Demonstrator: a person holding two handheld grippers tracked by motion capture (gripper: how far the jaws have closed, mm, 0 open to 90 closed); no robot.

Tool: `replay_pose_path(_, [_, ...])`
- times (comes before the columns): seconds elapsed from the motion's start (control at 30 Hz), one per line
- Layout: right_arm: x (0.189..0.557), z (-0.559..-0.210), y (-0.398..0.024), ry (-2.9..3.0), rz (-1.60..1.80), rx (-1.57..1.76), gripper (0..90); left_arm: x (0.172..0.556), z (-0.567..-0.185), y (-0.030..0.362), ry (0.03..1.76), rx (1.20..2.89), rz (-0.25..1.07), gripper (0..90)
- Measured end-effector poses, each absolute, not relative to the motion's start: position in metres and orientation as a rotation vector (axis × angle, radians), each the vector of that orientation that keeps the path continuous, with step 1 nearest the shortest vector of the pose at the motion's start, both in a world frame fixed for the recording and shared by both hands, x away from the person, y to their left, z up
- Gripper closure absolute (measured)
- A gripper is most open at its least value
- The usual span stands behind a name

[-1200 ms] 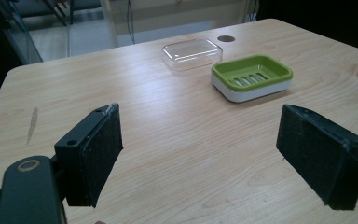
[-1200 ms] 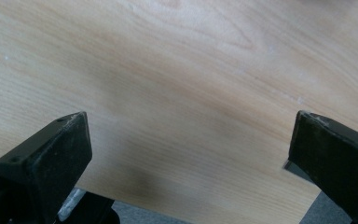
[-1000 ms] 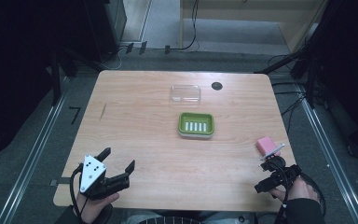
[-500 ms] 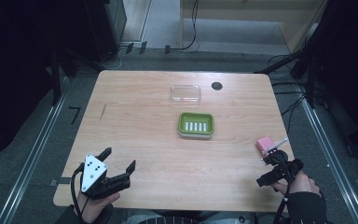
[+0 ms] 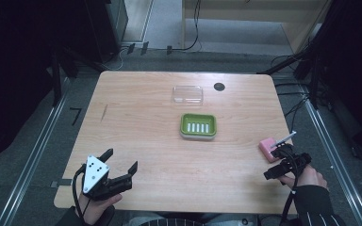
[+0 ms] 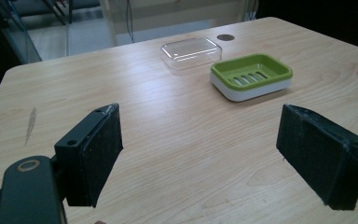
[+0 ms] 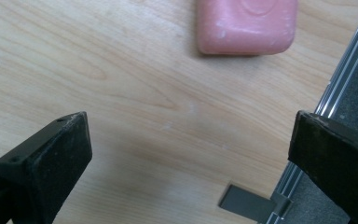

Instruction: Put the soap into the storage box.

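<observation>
Since the earlier frames, the right gripper (image 5: 283, 162) has crept forward along the table's right edge, closing on the pink soap (image 5: 267, 147); the left gripper (image 5: 120, 162) has not shifted. Right hand (image 5: 306, 176) enters from 5 o'clock, striped sleeve (image 5: 316, 207) showing, wrist angled so the gripper heads toward 11 o'clock. Its jaws stand wide apart with nothing between them. In the right gripper view the soap (image 7: 246, 25) lies flat on the wood at 12 o'clock ahead of the jaws, apart from both, with the table's metal edge rail (image 7: 340, 88) running past the right-hand jaw. In the high view the soap sits just beside the gripper's front end, at the table's 4 o'clock near the right edge. Left hand (image 5: 92, 207) comes in at 7 o'clock, holding its gripper low over the near left corner, grey plate (image 5: 94, 172) on top, jaws released and spread, gripping nothing. From the left gripper view a green soap dish (image 6: 251, 74) lies well ahead toward 1 o'clock, and a clear lid (image 6: 191, 52) lies just beyond it, near but apart. Dish sits near the table (image 5: 141, 117) centre; a dark round disc (image 5: 219, 86) lies by the far edge, just right of the lid.
</observation>
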State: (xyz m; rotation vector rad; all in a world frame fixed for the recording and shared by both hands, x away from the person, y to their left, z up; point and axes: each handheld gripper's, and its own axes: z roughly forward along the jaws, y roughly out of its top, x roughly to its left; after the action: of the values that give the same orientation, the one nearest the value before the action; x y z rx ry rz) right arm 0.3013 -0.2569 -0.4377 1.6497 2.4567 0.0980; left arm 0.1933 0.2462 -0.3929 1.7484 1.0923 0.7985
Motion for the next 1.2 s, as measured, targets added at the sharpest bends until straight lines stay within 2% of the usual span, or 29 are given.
replay_pose_path(1.2, [0.341, -0.437, -0.26, 2.524, 0.116, 1.594, 0.4, 0.192, -0.393, 0.248, 1.094, 1.745, 0.801, 14.7])
